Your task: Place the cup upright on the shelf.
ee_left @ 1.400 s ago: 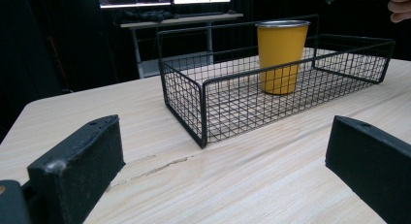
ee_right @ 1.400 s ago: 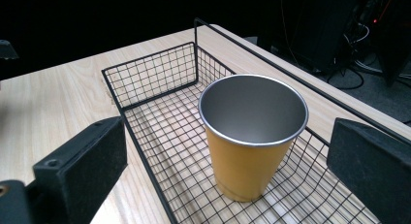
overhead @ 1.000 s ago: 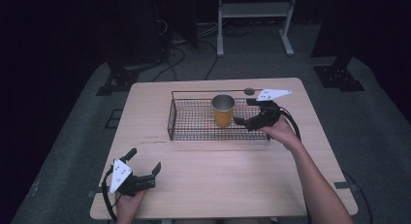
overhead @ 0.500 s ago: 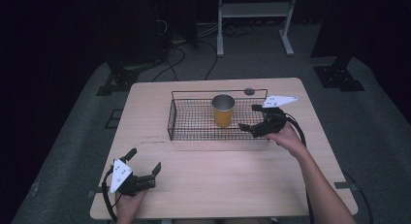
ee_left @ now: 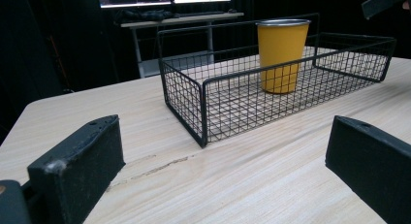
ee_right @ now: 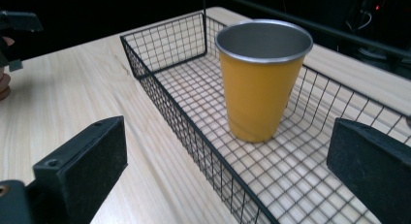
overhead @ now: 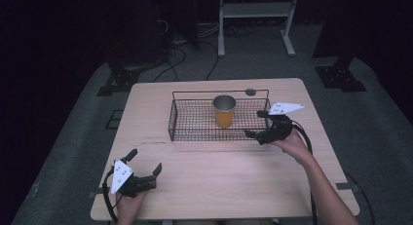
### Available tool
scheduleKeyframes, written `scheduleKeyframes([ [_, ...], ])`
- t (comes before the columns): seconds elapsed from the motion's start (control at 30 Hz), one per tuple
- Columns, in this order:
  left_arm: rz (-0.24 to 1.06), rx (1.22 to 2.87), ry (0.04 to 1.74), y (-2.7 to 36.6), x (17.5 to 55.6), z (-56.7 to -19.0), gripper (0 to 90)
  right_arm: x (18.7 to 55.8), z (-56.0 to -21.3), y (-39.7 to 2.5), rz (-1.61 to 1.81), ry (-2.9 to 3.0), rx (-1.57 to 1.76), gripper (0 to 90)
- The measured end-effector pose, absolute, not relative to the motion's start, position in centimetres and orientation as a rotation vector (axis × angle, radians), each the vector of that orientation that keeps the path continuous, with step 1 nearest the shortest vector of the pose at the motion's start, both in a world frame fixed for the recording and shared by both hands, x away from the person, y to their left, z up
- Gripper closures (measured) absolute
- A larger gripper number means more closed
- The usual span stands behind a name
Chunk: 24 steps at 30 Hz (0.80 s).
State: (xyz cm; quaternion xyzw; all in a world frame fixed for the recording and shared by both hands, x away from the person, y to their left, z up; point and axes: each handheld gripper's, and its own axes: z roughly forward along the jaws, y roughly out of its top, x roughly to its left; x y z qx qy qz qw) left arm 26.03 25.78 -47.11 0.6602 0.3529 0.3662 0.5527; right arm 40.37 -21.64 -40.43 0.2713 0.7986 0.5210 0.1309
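Note:
A yellow cup with a metal rim stands upright in a black wire basket at the back middle of the wooden table. My right gripper is open at the basket's right end, jaws spread over its front right corner, pointing at the cup and holding nothing. The basket's near rim runs between its jaws. My left gripper rests open and empty near the table's front left corner. It faces the basket and the cup from a distance.
A small dark disc lies on the table just behind the basket. Bare wood stretches between the basket and the front edge. Beyond the table stand a white frame and floor cables.
My right hand and gripper have drawn back slightly toward the front right, away from the cup. The left gripper has stayed still.

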Motion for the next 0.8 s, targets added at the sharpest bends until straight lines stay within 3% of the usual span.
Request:
scheduleKeyframes([
  [0.8,0.867,1.561,0.835,25.7,26.0,-47.1,0.0,37.4,-42.1,-23.3,1.513,2.290,0.797,0.5],
])
